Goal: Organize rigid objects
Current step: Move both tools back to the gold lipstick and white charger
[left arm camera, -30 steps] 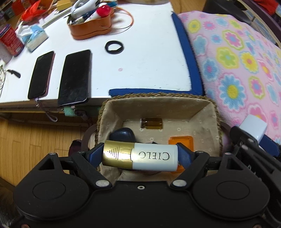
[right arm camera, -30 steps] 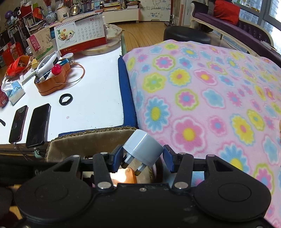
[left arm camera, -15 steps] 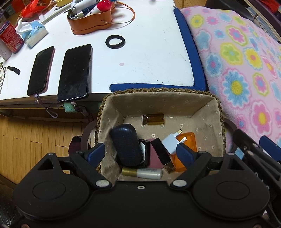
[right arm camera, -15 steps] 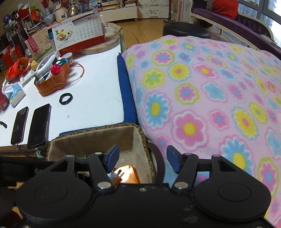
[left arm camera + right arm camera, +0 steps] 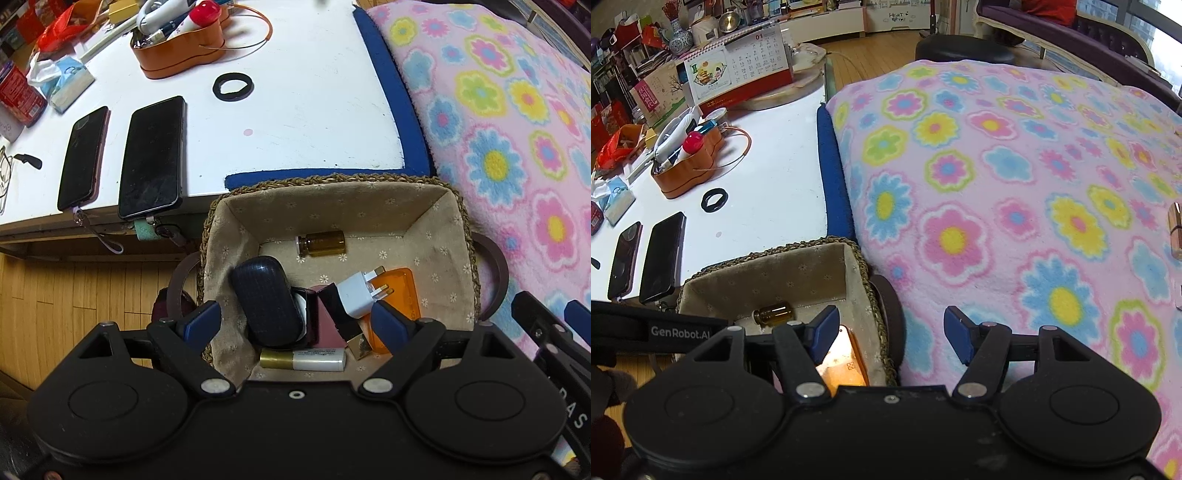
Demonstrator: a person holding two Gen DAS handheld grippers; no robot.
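Observation:
A woven basket [image 5: 332,179] with a cloth lining stands between the white table and the flowered blanket. In it lie a gold-and-white tube [image 5: 303,360], a white plug adapter [image 5: 356,295], a dark blue case [image 5: 266,299], an amber vial [image 5: 323,243] and an orange box [image 5: 400,291]. My left gripper [image 5: 293,321] hangs open over the basket, pointing steeply down, with nothing held. My right gripper [image 5: 890,330] is over the basket's right rim [image 5: 864,266] and the blanket. Its jaws are opening and nothing is between them.
The white table [image 5: 295,110] carries two phones [image 5: 153,155], a black ring [image 5: 232,85] and an orange pen tray [image 5: 177,55]. The flowered blanket [image 5: 997,184] fills the right side, with a rose-gold tube [image 5: 1174,229] at its far right edge. Wooden floor lies at the left.
The gold-and-white tube left my left gripper and now lies in the basket. The white plug left my right gripper and lies there too. Both jaws have widened, and the right gripper shifted right.

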